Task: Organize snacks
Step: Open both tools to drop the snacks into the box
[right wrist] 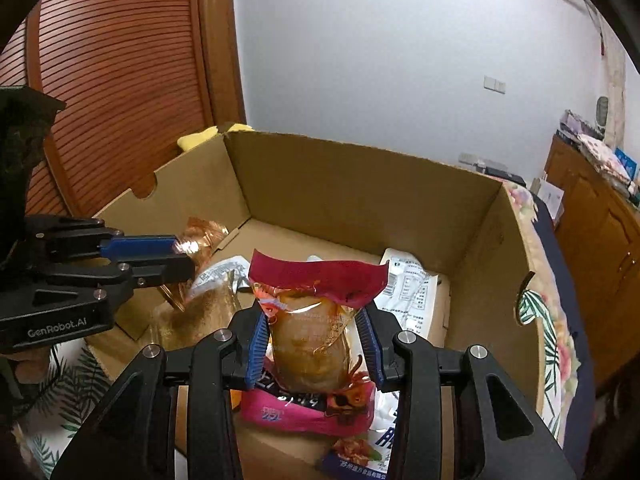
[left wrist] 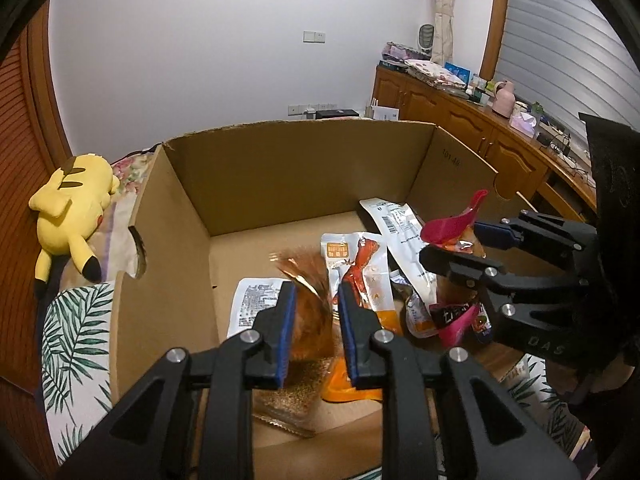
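Inside the cardboard box (left wrist: 280, 176) on a leaf-print bedspread (left wrist: 76, 336), left jaws clamp a copper packet (left wrist: 308, 320), right a pink one (right wrist: 312, 332).

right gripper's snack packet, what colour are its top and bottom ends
Magenta pink at both ends of the snack packet, clear in the middle; the right wrist view shows it best.

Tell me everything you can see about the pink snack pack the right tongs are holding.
The pink pack is a glossy plastic pouch with a magenta top flap and bottom band and a clear middle showing a brownish, lumpy food. Dark printed characters run along the bottom band. It stands roughly upright over the box, clamped at its sides between the right tongs' blue pads, its flap curling forward.
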Demonstrator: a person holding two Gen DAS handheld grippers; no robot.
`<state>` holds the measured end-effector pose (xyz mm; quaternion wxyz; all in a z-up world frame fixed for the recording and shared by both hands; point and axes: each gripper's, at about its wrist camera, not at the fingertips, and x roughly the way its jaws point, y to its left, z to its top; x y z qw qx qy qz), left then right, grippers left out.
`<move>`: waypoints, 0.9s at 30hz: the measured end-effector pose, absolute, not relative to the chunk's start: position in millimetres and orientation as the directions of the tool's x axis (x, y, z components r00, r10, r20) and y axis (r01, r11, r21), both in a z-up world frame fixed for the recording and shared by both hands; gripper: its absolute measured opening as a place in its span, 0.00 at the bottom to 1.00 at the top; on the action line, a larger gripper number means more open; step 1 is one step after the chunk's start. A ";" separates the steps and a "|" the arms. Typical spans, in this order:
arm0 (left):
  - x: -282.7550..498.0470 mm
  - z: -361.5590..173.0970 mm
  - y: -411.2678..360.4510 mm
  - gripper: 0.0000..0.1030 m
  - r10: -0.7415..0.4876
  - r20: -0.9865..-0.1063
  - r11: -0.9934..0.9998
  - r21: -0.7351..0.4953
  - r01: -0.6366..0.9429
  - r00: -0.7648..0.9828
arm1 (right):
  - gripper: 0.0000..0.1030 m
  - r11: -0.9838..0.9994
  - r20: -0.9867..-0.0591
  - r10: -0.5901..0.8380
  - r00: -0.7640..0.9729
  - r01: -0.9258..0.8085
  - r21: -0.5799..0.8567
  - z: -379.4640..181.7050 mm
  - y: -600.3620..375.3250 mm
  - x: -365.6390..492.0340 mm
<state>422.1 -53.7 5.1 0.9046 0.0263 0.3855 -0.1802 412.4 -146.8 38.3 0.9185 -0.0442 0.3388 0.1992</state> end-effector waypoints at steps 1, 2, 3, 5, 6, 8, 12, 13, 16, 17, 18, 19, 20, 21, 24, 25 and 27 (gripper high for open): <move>422.0 4.6 -53.4 0.25 -0.304 -0.707 0.934 -0.091 0.344 0.639 | 0.39 0.916 -0.640 0.339 0.689 -0.396 0.059 38.0 -146.9 412.4; 421.6 3.9 -52.6 0.26 -0.303 -0.706 0.935 -0.092 0.341 0.640 | 0.39 0.915 -0.640 0.344 0.687 -0.397 0.066 38.4 -147.7 412.5; 421.6 3.2 -52.0 0.27 -0.302 -0.706 0.936 -0.093 0.339 0.640 | 0.39 0.915 -0.641 0.348 0.684 -0.398 0.072 38.5 -150.5 412.0; 421.3 1.8 -50.7 0.30 -0.304 -0.707 0.937 -0.102 0.334 0.639 | 0.39 0.914 -0.642 0.350 0.682 -0.398 0.074 38.3 -151.1 411.6; 421.6 1.9 -49.8 0.31 -0.307 -0.706 0.937 -0.108 0.331 0.638 | 0.39 0.915 -0.642 0.348 0.683 -0.398 0.072 38.2 -150.7 410.9; 420.6 1.9 -46.9 0.33 -0.314 -0.703 0.937 -0.121 0.328 0.638 | 0.40 0.916 -0.639 0.344 0.688 -0.394 0.070 39.9 -150.8 408.3; 414.1 5.3 -45.4 0.33 -0.323 -0.688 0.934 -0.123 0.334 0.649 | 0.40 0.912 -0.634 0.354 0.687 -0.405 0.070 44.1 -149.7 402.9; 412.3 6.7 -45.9 0.33 -0.323 -0.685 0.934 -0.120 0.336 0.653 | 0.40 0.913 -0.637 0.347 0.688 -0.404 0.061 43.8 -147.1 401.6; 405.6 12.6 -47.7 0.33 -0.329 -0.673 0.932 -0.118 0.343 0.662 | 0.41 0.913 -0.650 0.336 0.681 -0.405 0.048 43.5 -144.8 402.2; 403.0 15.0 -48.7 0.33 -0.329 -0.670 0.931 -0.113 0.346 0.666 | 0.43 0.915 -0.659 0.333 0.675 -0.401 0.051 43.3 -145.0 403.7; 400.2 17.7 -49.6 0.34 -0.326 -0.666 0.932 -0.106 0.347 0.671 | 0.45 0.916 -0.667 0.331 0.667 -0.397 0.058 42.7 -146.4 405.2; 397.5 19.8 -50.0 0.35 -0.323 -0.662 0.932 -0.100 0.348 0.676 | 0.46 0.917 -0.669 0.335 0.663 -0.394 0.069 42.9 -148.2 405.5; 393.8 22.9 -51.0 0.36 -0.321 -0.657 0.932 -0.092 0.350 0.682 | 0.47 0.917 -0.663 0.342 0.666 -0.389 0.082 43.9 -151.7 404.7; 390.3 25.1 -51.8 0.36 -0.321 -0.652 0.932 -0.086 0.353 0.687 | 0.50 0.917 -0.658 0.348 0.667 -0.389 0.091 44.4 -153.4 403.5; 381.5 29.9 -54.4 0.39 -0.324 -0.645 0.929 -0.079 0.361 0.692 | 0.61 0.913 -0.638 0.374 0.673 -0.388 0.125 49.5 -159.4 399.7; 378.2 31.3 -55.3 0.40 -0.324 -0.644 0.929 -0.077 0.363 0.693 | 0.62 0.913 -0.634 0.377 0.675 -0.387 0.132 52.0 -161.2 398.9; 373.5 33.1 -56.0 0.41 -0.327 -0.642 0.928 -0.079 0.365 0.693 | 0.66 0.907 -0.636 0.392 0.665 -0.394 0.146 57.5 -162.4 397.4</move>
